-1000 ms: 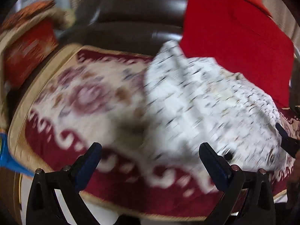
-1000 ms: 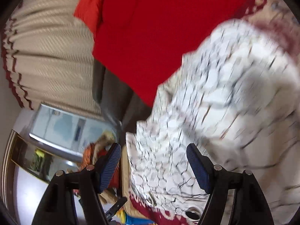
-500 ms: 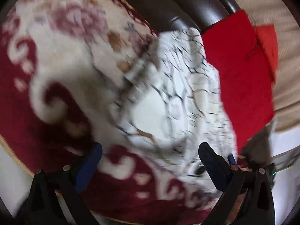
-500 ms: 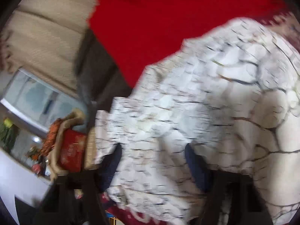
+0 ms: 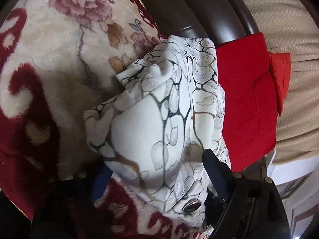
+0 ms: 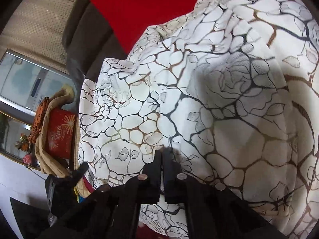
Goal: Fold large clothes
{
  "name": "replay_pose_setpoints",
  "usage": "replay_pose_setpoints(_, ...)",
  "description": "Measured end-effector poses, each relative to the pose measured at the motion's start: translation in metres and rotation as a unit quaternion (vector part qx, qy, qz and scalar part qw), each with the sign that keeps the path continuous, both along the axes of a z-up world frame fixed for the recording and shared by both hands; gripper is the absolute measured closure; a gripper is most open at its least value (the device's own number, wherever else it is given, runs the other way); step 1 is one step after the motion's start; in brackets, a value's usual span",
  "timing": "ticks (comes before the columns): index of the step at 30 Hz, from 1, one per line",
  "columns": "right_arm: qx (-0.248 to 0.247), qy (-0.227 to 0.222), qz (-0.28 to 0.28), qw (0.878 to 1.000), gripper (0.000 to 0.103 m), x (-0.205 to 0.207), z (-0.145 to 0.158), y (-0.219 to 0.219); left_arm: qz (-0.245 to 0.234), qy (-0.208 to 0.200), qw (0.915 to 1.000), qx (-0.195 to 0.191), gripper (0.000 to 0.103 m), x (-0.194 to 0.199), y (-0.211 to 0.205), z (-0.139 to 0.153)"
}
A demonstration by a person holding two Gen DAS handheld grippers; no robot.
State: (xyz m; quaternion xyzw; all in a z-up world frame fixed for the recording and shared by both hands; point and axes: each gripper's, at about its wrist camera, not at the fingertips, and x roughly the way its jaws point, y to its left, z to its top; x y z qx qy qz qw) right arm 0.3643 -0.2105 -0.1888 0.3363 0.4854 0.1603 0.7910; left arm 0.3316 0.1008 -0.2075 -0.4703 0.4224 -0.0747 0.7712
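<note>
A second before, both grippers were held wide apart over the white shirt (image 5: pixel 159 123). Since then the right gripper (image 6: pixel 161 155) had gone down onto the cloth, and its jaws had come together. In the right wrist view its tips sat on the white cloth, but the pinch itself was too dark to tell if cloth was caught in it. The left gripper (image 5: pixel 151 171) had rolled over and dropped closer. Its jaws were closing, with a bunched fold of the shirt between them. One blue pad (image 5: pixel 101 181) peeked out from under the cloth, so the pads did not look pressed on it yet.

The shirt lay in a rumpled heap on a fluffy blanket (image 5: pixel 49 75) with red swirls and pink flowers. It was white with black and brown lines like cracks. A round button (image 5: pixel 192 208) showed near its lower edge.

A red cloth (image 5: pixel 247 107) lay just beside the shirt, touching it on one side. Behind them ran a dark sofa back (image 5: pixel 209 14), and behind that hung a tan curtain (image 5: pixel 289 39).

In the right wrist view a tan basket (image 6: pixel 42 139) stood off to the side, well away from the shirt. Inside it was a red box (image 6: pixel 58 133) with gold marks, and orange cloth (image 6: pixel 39 115) hung over its rim.
</note>
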Motion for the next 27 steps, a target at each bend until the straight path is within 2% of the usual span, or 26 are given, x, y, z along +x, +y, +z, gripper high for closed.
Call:
replay_pose_setpoints(2,-0.007,-0.003,0.008,1.000,0.102,0.000,-0.002,0.001,-0.001,-0.007,0.9998,0.018,0.019,0.005,-0.008,0.005)
replay_pose_setpoints(3,-0.010,-0.005,0.010,1.000,0.102,-0.002,-0.002,-0.002,0.002,-0.011,0.9996,0.024,0.041,0.006,-0.011,0.008)
replay_pose_setpoints(6,-0.011,-0.007,0.015,1.000,0.102,-0.001,-0.004,0.000,-0.005,-0.012,0.9967,0.081,0.072,0.017,-0.020,0.025)
replay_pose_setpoints(9,0.008,-0.002,0.017,1.000,0.102,0.000,-0.004,-0.004,-0.025,-0.037,0.9917,0.121,0.083,0.018,-0.028,0.044)
replay_pose_setpoints(12,0.042,0.005,0.015,0.999,0.102,0.001,-0.004,-0.011,-0.050,-0.084,0.9799,0.174,0.087,0.015,-0.046,0.076)
replay_pose_setpoints(14,0.082,0.002,0.008,0.997,0.095,-0.003,0.003,-0.027,-0.076,-0.124,0.9652,0.217,0.088,0.011,-0.063,0.104)
replay_pose_setpoints(17,0.111,-0.040,-0.024,0.993,0.095,-0.012,0.025,-0.062,-0.118,-0.171,0.9374,0.279,0.088,0.006,-0.099,0.144)
replay_pose_setpoints(21,0.160,-0.084,-0.081,0.980,0.095,-0.026,0.042,-0.125,-0.182,-0.227,0.8879,0.356,0.088,-0.001,-0.167,0.181)
replay_pose_setpoints(22,0.173,-0.088,-0.098,0.976,0.095,-0.030,0.042,-0.142,-0.204,-0.241,0.8723,0.373,0.088,-0.005,-0.189,0.187)
replay_pose_setpoints(24,0.201,-0.091,-0.132,0.966,0.095,-0.039,0.039,-0.178,-0.241,-0.261,0.8457,0.398,0.088,-0.013,-0.227,0.191)
replay_pose_setpoints(25,0.215,-0.094,-0.148,0.961,0.095,-0.044,0.037,-0.193,-0.270,-0.269,0.8295,0.408,0.088,-0.018,-0.253,0.188)
replay_pose_setpoints(27,0.240,-0.097,-0.179,0.949,0.094,-0.055,0.033,-0.227,-0.306,-0.275,0.8105,0.417,0.088,-0.023,-0.285,0.179)
